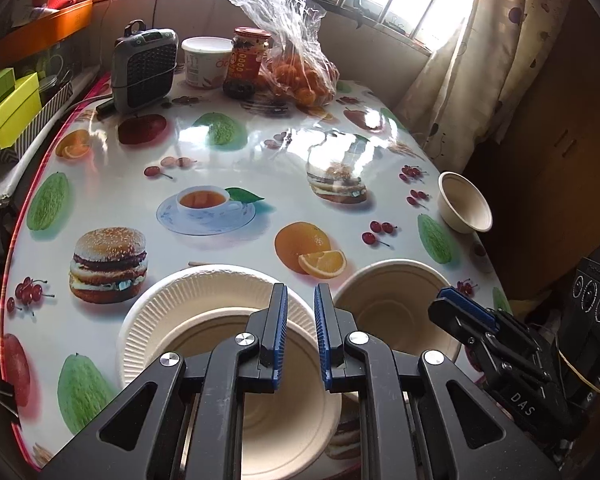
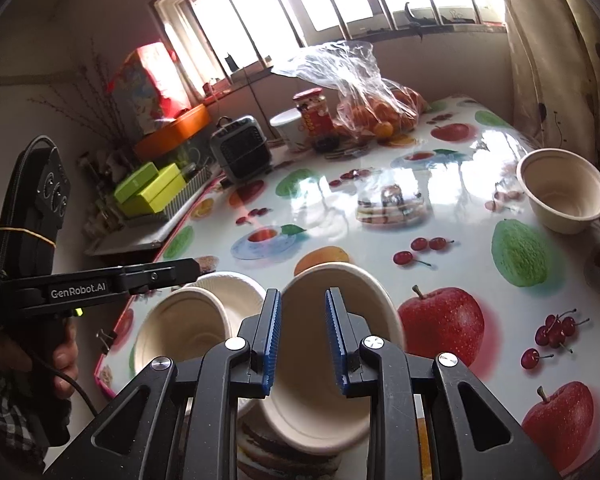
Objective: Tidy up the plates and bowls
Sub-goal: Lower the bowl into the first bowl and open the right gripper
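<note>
Resting under the left fingers: a cream paper bowl [image 1: 220,344] sits upright on a ribbed paper plate [image 1: 160,312], its far rim just below the fingertips. It is empty.
Likely reason: a bowl set on a plate reads as the start of one pile, kept at the near table edge within easy reach.
Left gripper [image 1: 300,288]: the fingers are almost together and tilt steeply down above that bowl. Nothing shows pinched between them, and I cannot tell whether they touch the rim.
Bowl at the right fingers: a second cream bowl [image 2: 340,320] shows between and beyond the right fingers, just beside the first bowl. It is also empty.
Right gripper [image 2: 303,292]: the fingers are a little apart, with the bowl's inside visible between them. I cannot tell whether the pads press its wall.
Likely reason: one gripper at each neighbouring bowl suggests one is meant to nest into the other.
Small bowl [image 1: 466,208]: sits far ahead and right of both finger pairs, upright near the table's right edge. It is empty, well apart from the rest and probably yet to be gathered.
Table [image 1: 260,152]: a glossy cover printed with fruit, burgers and a teacup, all of them only pictures.
Beyond the fingertips, far end: a clear bag of oranges [image 1: 300,76], a red-lidded jar [image 1: 248,60], a lidded white tub [image 1: 204,60] with its contents hidden, and a small grey heater [image 1: 144,64].
Person: a hand [image 2: 64,352] below a checked sleeve grips the left gripper's handle.
</note>
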Motion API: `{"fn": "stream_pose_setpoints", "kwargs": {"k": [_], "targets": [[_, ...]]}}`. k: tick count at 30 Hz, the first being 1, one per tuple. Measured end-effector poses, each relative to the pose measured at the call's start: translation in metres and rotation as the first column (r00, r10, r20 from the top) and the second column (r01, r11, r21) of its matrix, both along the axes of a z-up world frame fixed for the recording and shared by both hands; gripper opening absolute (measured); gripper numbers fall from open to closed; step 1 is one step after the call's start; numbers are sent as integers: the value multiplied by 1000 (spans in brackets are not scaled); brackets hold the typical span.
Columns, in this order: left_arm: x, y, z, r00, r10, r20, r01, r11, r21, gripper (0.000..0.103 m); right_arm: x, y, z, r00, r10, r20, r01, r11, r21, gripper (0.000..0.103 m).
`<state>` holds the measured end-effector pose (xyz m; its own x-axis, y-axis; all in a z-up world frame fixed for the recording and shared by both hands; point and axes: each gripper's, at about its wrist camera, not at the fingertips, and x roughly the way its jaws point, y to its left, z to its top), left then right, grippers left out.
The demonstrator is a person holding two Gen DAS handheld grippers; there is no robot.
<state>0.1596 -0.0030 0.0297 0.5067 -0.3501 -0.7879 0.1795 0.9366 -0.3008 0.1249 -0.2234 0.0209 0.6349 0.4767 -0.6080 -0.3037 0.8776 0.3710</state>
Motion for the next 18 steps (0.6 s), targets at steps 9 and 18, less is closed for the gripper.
{"fn": "stream_pose_setpoints", "kwargs": {"k": [9, 18], "targets": [[2, -11, -2, 1000, -25, -8, 24, 1000, -5, 14, 3, -21, -1, 999, -46, 6, 46, 999, -4, 31], [4, -11, -7, 1000, -9, -24, 9, 1000, -6, 15, 6, -39, -8, 997, -78, -17, 78, 997, -23, 39]]}}
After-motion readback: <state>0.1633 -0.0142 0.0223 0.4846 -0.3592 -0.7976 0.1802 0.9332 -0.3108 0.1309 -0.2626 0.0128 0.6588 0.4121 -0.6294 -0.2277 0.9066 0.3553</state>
